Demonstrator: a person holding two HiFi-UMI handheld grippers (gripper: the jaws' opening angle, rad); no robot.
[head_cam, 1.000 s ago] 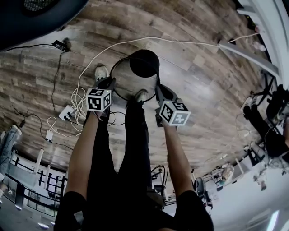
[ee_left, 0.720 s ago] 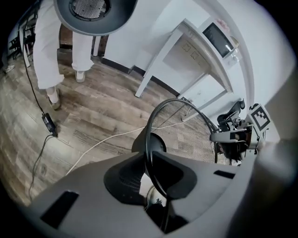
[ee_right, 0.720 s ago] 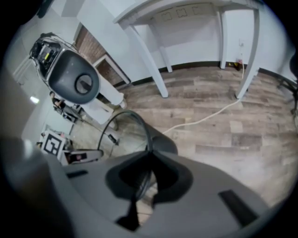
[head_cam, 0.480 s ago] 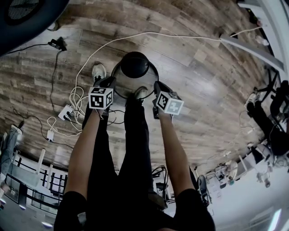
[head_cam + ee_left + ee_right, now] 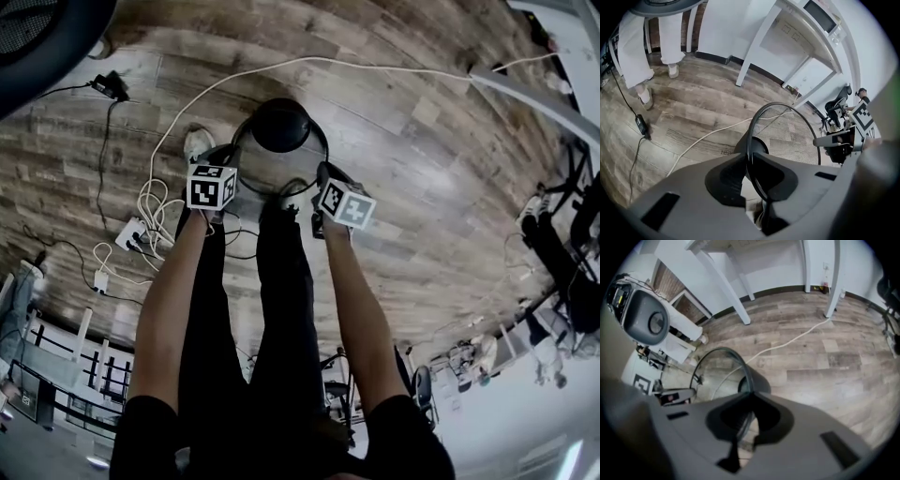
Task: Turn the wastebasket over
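Observation:
The wastebasket (image 5: 279, 141) is black wire mesh with a round rim and a solid dark base, and it hangs tilted low over the wooden floor in front of the person's feet. My left gripper (image 5: 228, 157) is shut on the left side of the rim. Its jaws have just been closing, and the rim wire (image 5: 754, 173) runs between them. My right gripper (image 5: 322, 175) is shut on the right side of the rim (image 5: 743, 420). The mesh wall (image 5: 792, 136) and the base (image 5: 757, 380) show beyond the jaws. Whether the base touches the floor I cannot tell.
A white cable (image 5: 309, 64) crosses the floor behind the basket. A power strip with tangled cords (image 5: 141, 230) lies to the left. An office chair (image 5: 37, 37) stands at the top left, white table legs (image 5: 754, 42) further back, and a person in white trousers (image 5: 670, 33) nearby.
Both grippers have sunk toward the floor with the wastebasket held between them. The basket looks smaller and farther off, and its base has swung from the ring's right side toward its middle.

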